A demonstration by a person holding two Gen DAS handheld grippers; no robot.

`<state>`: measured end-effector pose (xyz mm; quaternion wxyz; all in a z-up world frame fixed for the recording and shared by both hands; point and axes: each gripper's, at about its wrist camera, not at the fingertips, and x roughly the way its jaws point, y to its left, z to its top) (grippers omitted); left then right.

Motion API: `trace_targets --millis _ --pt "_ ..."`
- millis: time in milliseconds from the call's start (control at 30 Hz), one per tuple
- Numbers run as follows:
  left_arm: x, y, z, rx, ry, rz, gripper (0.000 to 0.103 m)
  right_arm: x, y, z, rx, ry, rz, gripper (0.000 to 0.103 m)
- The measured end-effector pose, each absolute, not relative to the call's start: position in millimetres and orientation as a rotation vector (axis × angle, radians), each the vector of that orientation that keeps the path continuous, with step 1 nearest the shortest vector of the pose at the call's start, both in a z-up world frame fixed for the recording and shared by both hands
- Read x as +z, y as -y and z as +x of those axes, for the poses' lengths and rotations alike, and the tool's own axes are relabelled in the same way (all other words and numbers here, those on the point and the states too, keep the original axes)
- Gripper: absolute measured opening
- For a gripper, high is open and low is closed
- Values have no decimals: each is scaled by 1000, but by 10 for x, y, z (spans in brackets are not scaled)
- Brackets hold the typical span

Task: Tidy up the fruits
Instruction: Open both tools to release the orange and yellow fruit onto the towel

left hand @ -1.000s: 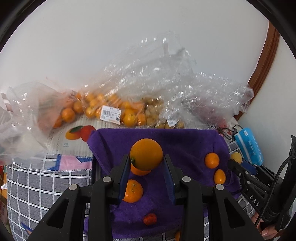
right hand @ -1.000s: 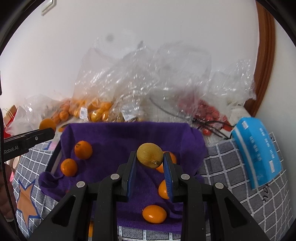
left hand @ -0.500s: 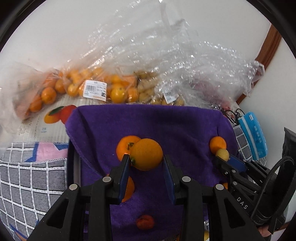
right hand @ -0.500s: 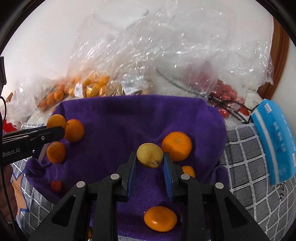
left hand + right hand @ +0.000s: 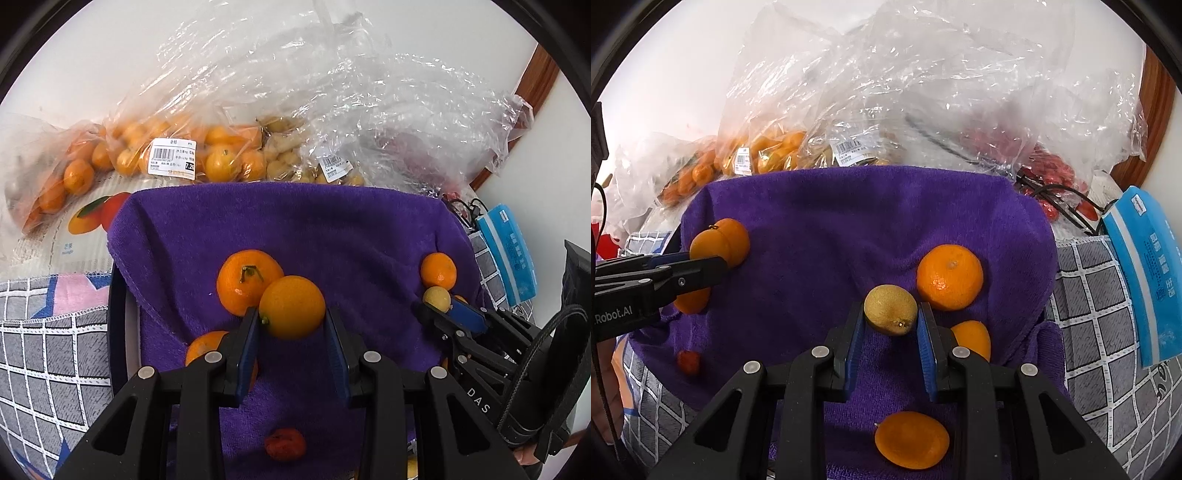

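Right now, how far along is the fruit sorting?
Partway. Done: several oranges and a small red fruit already lie on the purple towel. In hand: the left gripper clamps an orange; the right gripper clamps a yellow-green citrus. Left: the bagged fruit behind the towel.

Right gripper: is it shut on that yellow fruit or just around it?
Shut on it. The right gripper has both blue pads pressed against the yellow fruit, above the purple towel.

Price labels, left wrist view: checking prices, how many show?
2: one label on the bag of oranges, another label on the pale-fruit bag to its right; folds may hide more.
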<state>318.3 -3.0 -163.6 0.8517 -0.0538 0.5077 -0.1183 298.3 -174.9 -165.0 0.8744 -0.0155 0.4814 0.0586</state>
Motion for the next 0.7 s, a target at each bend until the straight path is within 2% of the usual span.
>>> trace_targets --millis 500,700 --pt "-1683 29 3199 -254 -1087 -119 33 -1660 1701 2966 128 -1001 -54 29" --pt "-1685 30 3209 -257 -1088 -124 33 -1660 1702 2963 125 -995 -56 32"
